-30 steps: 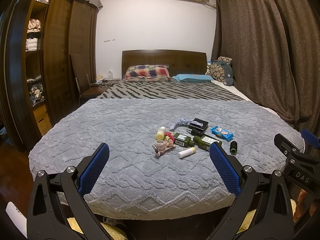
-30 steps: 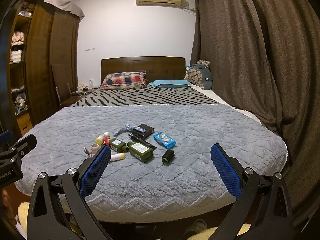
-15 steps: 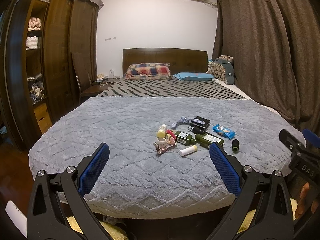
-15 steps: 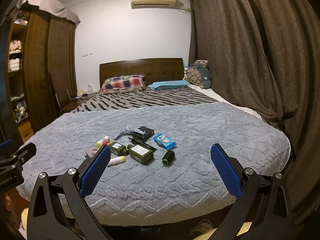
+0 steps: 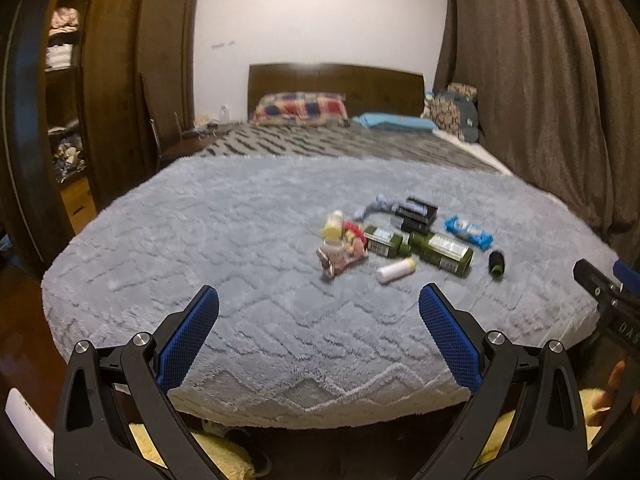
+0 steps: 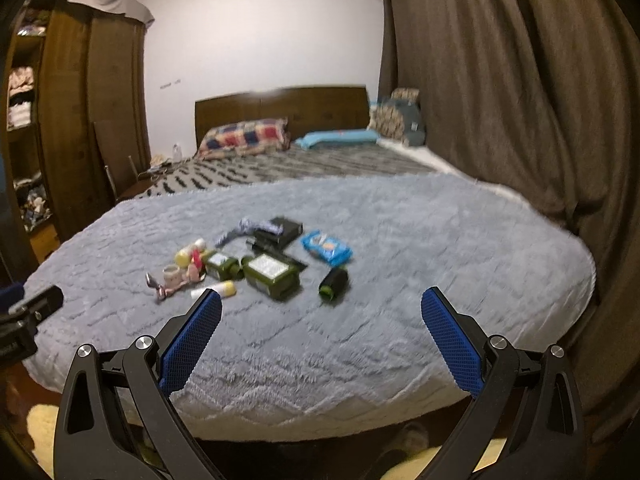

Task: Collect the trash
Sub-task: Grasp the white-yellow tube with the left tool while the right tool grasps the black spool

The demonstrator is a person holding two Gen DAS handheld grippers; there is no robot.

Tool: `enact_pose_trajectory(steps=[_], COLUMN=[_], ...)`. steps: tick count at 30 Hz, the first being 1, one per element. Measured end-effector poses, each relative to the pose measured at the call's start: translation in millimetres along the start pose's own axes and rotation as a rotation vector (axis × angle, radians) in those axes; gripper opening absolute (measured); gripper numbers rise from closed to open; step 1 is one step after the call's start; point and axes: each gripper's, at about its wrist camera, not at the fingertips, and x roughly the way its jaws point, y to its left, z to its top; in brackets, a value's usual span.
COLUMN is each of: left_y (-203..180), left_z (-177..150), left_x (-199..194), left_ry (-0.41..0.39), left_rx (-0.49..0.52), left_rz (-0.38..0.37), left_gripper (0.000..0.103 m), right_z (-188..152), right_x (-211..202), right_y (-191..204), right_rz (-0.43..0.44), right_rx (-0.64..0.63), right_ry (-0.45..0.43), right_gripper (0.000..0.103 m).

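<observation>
I held my left gripper (image 5: 319, 312) and right gripper (image 6: 321, 314) level, jaws wide and empty, short of the bed's clutter (image 6: 256, 262).

Motion-blurred clutter (image 5: 404, 238) on blanket (image 5: 240, 248), labels unreadable.

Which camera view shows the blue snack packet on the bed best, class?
The right wrist view: the blue snack packet sits nearer the middle and looks larger, though blurred. The left wrist view shows the same packet smaller, further right and also blurred.
</observation>
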Motion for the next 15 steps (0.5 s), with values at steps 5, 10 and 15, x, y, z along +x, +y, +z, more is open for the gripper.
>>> enact_pose_trajectory(steps=[5, 10, 15], left_y=[-3.2, -14.8, -32.2], left_z=[-8.1, -11.6, -12.6], left_x=[32.5, 71.6, 118.7], left_ry=[0.057, 0.109, 0.178], left_rx=[0.013, 0.057, 0.083], left_rz=[-0.054, -0.077, -0.147], left_gripper=[0.095, 0.095, 0.094], right_z=[-11.9, -15.2, -17.5], right_x=[33.0, 68.9, 119.8], right_y=[-10.6, -19.3, -26.2], right_rz=[0.007, -0.015, -0.07], right_rx=[0.015, 0.043, 0.05], right_ry=[0.089, 0.137, 0.207], right_gripper=[0.1, 0.1, 0.1])
